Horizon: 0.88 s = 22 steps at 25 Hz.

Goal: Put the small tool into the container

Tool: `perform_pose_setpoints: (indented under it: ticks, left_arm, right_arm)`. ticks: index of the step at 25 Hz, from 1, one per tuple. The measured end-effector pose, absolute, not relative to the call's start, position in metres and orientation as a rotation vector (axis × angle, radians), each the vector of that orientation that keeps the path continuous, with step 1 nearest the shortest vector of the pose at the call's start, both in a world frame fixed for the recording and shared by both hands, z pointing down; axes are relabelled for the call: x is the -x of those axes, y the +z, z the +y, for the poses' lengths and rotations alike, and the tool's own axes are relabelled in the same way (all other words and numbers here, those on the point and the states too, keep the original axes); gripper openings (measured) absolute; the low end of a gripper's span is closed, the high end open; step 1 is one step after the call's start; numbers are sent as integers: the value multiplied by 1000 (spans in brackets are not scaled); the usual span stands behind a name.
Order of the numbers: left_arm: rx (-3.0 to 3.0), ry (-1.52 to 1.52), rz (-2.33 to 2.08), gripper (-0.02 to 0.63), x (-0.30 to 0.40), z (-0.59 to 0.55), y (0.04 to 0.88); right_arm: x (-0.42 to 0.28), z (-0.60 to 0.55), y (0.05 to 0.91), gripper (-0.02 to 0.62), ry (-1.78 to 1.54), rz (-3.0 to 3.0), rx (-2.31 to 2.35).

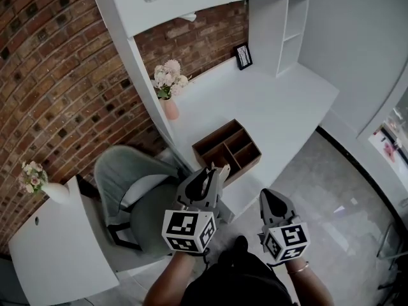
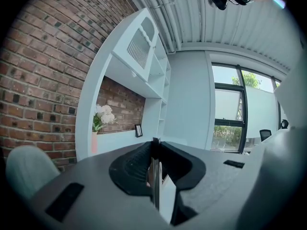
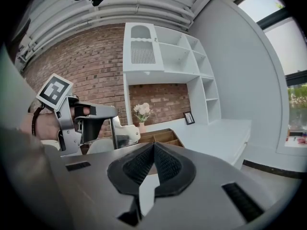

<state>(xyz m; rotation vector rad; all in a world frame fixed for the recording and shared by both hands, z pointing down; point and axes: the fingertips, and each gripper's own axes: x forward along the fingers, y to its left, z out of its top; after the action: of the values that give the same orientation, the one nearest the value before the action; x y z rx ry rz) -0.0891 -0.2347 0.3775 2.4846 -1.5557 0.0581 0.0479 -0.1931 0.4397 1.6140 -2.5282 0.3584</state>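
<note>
1. The left tongs point(image 1: 215, 171) pinch the thin small tool point(image 2: 154, 176); the wooden organizer point(image 1: 213, 134) lies at 1 o'clock from them.
2. The right tongs point(image 3: 154, 146) are pressed together, empty.
3. The thin tool could slip out, or catch on a divider.

Left gripper point(image 1: 210, 174) tight on thin tool point(image 2: 166, 195); right gripper point(image 1: 267, 194) jaws together

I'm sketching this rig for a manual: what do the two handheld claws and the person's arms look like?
Both the left claw and right claw are grey, wedge-shaped shells with black ribbed pads, each carrying a cube of black-and-white square markers. No cables show. The forearms are unsleeved; a thin bracelet circles the right wrist.
</note>
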Motion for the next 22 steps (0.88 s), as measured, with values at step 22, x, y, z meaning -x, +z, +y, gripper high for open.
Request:
perform_pose_setpoints:
  ticks: [22]
  left_arm:
    - [-2448,95,-1643,67,81,-306,386]
  right_arm:
    - [-51,-249,444,3,370,-2585,-1495]
